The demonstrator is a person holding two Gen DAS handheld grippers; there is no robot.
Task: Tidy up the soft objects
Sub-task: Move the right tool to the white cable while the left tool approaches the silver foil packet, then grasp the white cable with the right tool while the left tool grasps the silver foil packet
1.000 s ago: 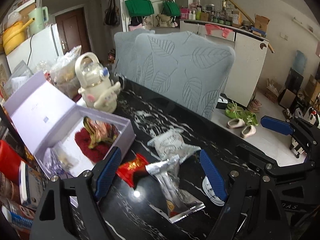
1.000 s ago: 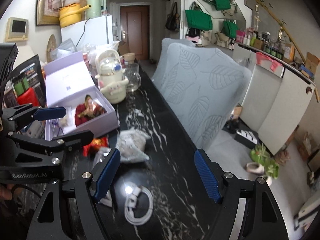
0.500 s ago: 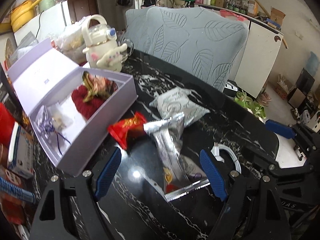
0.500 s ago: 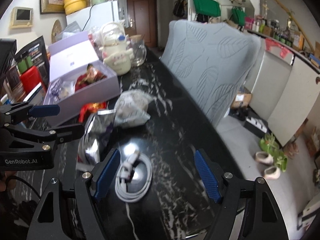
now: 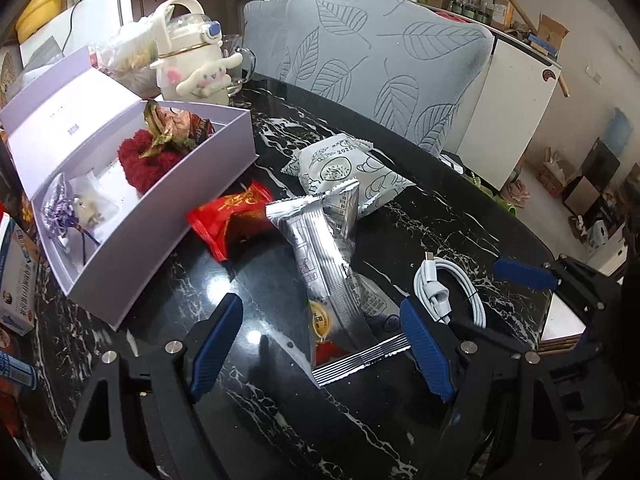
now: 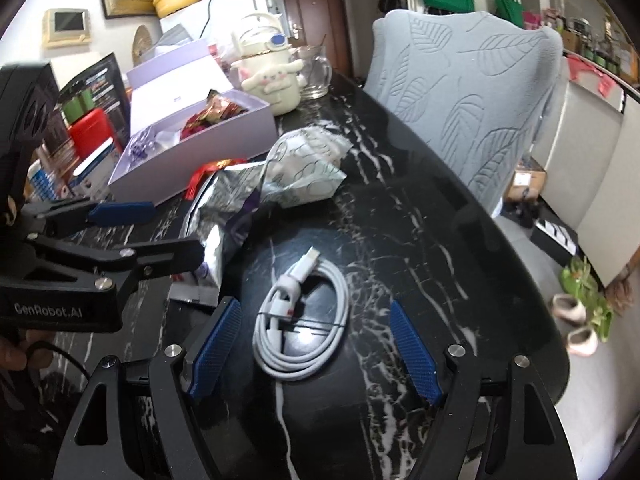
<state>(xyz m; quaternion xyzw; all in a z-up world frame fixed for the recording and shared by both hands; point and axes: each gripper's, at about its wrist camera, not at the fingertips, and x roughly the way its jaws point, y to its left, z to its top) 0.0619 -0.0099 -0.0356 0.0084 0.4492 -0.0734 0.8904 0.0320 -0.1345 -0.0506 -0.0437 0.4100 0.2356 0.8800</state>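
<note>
Right wrist view: the right tongs (image 6: 314, 346) hang wide and empty over a coiled white charging cable (image 6: 302, 314) on the black marble table (image 6: 440, 240). Left tongs (image 5: 320, 344), equally wide, straddle a silver snack packet (image 5: 332, 264); closing squarely across its middle looks safest.

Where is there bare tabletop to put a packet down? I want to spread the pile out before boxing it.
Free: the dark top right of the white cable, toward the table edge by the grey chair; also the patch between the lavender box and silver packet. Crowded: silver, red packet and white pouch overlap mid-table.
</note>
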